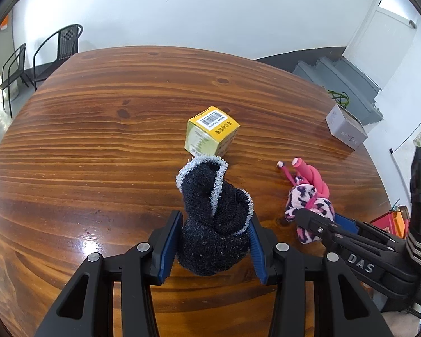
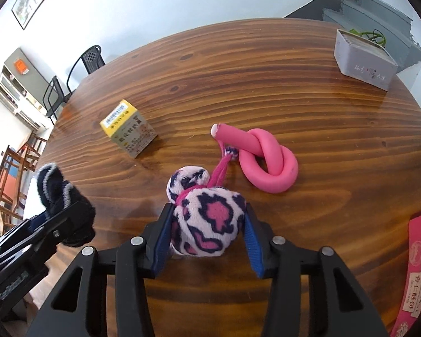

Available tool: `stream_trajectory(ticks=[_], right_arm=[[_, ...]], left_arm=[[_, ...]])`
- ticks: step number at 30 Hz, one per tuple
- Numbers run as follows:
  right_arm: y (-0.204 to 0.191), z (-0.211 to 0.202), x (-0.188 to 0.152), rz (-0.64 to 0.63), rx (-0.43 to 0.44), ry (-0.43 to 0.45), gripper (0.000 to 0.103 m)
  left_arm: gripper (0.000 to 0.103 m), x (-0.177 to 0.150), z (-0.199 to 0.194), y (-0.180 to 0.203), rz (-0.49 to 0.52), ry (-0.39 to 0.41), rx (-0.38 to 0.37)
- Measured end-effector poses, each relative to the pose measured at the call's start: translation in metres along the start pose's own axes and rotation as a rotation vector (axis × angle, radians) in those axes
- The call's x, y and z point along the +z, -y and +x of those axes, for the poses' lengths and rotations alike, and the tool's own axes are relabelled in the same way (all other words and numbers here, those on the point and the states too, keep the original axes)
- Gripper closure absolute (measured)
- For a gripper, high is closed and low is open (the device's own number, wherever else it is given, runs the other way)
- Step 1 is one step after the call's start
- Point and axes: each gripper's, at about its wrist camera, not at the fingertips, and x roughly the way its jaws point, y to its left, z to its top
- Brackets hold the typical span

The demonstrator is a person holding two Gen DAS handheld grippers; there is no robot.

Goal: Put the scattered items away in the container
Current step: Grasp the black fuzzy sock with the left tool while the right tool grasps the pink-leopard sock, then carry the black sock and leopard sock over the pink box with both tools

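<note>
My left gripper (image 1: pixel 214 241) is shut on a rolled black sock with pale trim (image 1: pixel 213 224), held just above the wooden table (image 1: pixel 98 140). My right gripper (image 2: pixel 207 238) is shut on a pink leopard-print plush pouch (image 2: pixel 207 224); it also shows in the left wrist view (image 1: pixel 308 205). A knotted pink foam tube (image 2: pixel 266 163) lies just beyond the pouch. A yellow carton (image 2: pixel 127 127) stands further out, behind the sock in the left wrist view (image 1: pixel 212 130). A grey open tin box (image 2: pixel 365 59) sits at the table's far right edge.
A red printed box (image 2: pixel 415 266) lies at the near right table edge. Black chairs (image 1: pixel 56 53) stand beyond the far left of the table. Grey stairs (image 1: pixel 342 75) rise behind the tin. The left gripper with its sock (image 2: pixel 61 207) shows at left in the right wrist view.
</note>
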Motion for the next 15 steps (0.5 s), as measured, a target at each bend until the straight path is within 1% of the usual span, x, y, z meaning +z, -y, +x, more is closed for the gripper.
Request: stream_trajectory(ticks=[10,15], right_arm=[[0.023,-0.072,-0.013,0.036,0.032,0.092,0.052],[0.039,-0.104,-0.025,0.038,0.028,0.125,0.052]], left_arm=[[0.056,-0.012,-0.029,0.047,0.055,0.034,-0.012],[0.056,-0.022,-0.043,0.075,0.086,0.046,-0.027]])
